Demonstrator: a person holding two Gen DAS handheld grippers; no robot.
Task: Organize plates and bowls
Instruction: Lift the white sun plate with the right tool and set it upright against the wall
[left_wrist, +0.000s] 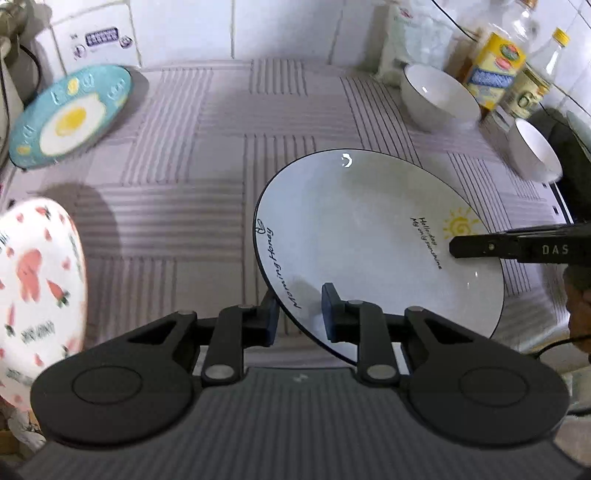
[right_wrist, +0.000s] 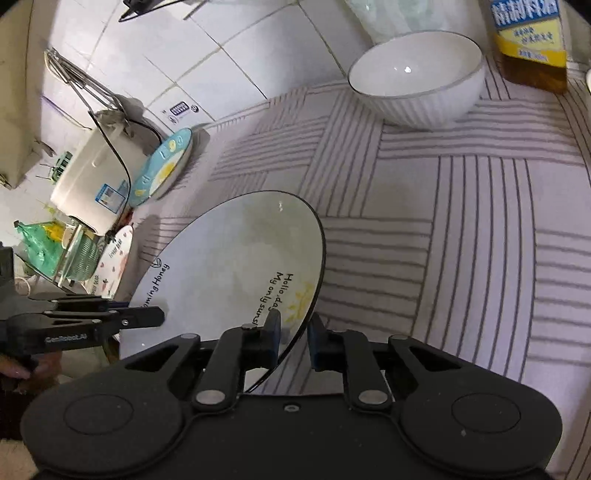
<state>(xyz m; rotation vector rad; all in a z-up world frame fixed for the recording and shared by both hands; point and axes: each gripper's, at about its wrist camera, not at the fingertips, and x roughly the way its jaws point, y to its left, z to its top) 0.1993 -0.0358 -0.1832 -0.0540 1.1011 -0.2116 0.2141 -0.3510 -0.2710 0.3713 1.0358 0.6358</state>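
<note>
My left tongs (left_wrist: 300, 310) pinching the white plate (left_wrist: 369, 236) rim at its 7 o'clock, plate tilted above the striped table (left_wrist: 207, 155), my right tongs (right_wrist: 294, 336) clamped on its 4 o'clock edge, bowl (right_wrist: 417, 79) at 1 o'clock

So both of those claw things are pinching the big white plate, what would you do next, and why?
Probably lift the white plate a little, level. The left gripper and right gripper each clamp its rim on opposite sides, so it is secured, and the blue egg plate and strawberry plate wait off to the side.
</note>
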